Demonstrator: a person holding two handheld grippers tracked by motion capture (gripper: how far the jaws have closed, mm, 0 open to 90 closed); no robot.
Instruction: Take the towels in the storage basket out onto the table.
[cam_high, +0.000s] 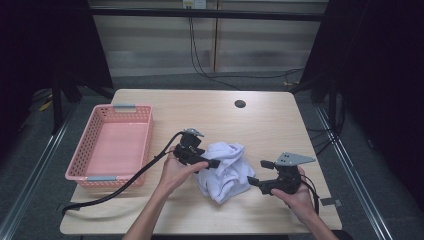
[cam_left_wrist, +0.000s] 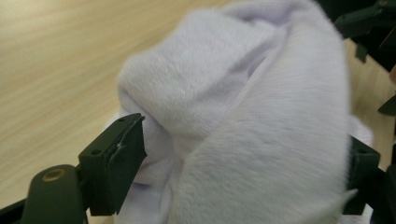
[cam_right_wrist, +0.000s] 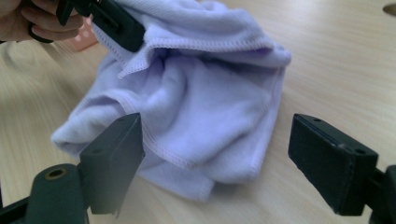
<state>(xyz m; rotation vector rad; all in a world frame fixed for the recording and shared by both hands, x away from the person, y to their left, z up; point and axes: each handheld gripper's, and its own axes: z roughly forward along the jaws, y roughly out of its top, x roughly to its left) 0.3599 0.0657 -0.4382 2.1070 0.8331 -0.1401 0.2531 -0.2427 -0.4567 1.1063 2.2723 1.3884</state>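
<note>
A crumpled white towel (cam_high: 225, 170) lies in a heap on the wooden table, right of centre. My left gripper (cam_high: 207, 161) rests at the towel's left upper edge. In the left gripper view the jaws stand wide with a thick fold of the towel (cam_left_wrist: 243, 107) bulging between them; the left pad (cam_left_wrist: 130, 149) just touches the cloth and the right one is partly hidden behind it. My right gripper (cam_high: 257, 172) sits just right of the towel, open, with the towel (cam_right_wrist: 196, 102) a little ahead of its jaws. The left gripper (cam_right_wrist: 116, 23) also shows at the towel's far side.
A pink plastic basket (cam_high: 80, 150), with nothing in it, stands at the table's left. A black cable (cam_high: 125, 185) trails from the left gripper toward the front left edge. A round hole (cam_high: 240, 104) sits near the table's back edge.
</note>
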